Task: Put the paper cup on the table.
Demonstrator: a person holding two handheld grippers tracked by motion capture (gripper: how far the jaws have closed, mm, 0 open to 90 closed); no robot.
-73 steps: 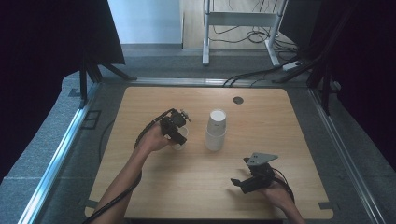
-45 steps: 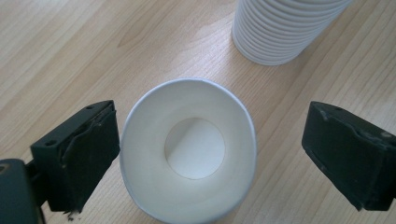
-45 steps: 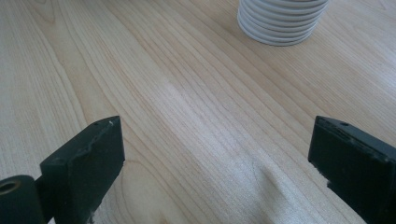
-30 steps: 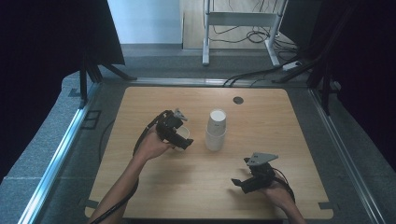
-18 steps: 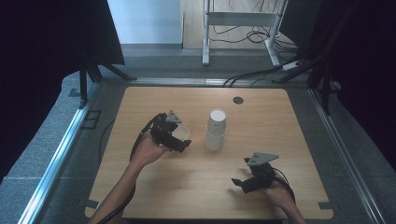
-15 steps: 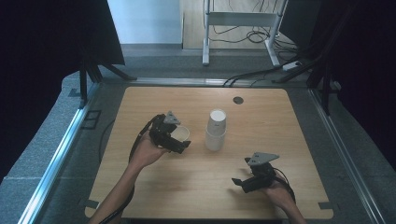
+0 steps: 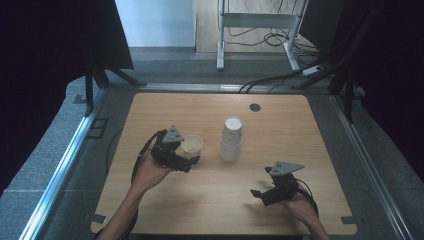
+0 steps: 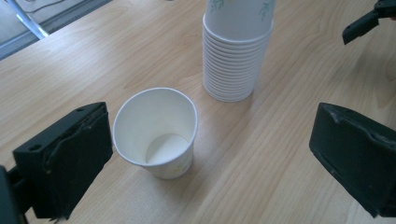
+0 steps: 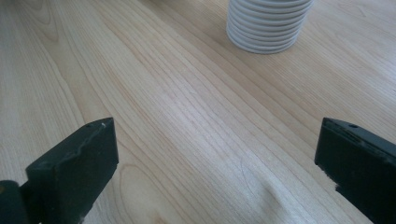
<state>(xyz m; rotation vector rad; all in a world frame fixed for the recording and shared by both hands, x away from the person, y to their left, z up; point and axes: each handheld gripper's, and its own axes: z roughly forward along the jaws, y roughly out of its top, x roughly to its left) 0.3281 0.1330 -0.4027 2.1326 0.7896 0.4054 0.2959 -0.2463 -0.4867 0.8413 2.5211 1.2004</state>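
While the left gripper (image 8: 205, 154) gapes beside a single paper cup (image 8: 156, 132) | cup stack (image 8: 238, 49) upright behind | right gripper (image 9: 215, 172) spread over bare table (image 9: 177, 121)

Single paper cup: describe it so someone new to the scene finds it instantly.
On the wooden table, find the tall stack of inverted paper cups near the middle. Beside it, toward the left gripper, stands the single paper cup. Unlike the stack, it stands alone, mouth up and empty, between that gripper's open jaws.

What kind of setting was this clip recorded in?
Probably a lab-style recording station: a bare wooden table ringed by dark curtains, cables on grey carpet, and just a stack of paper cups as props.
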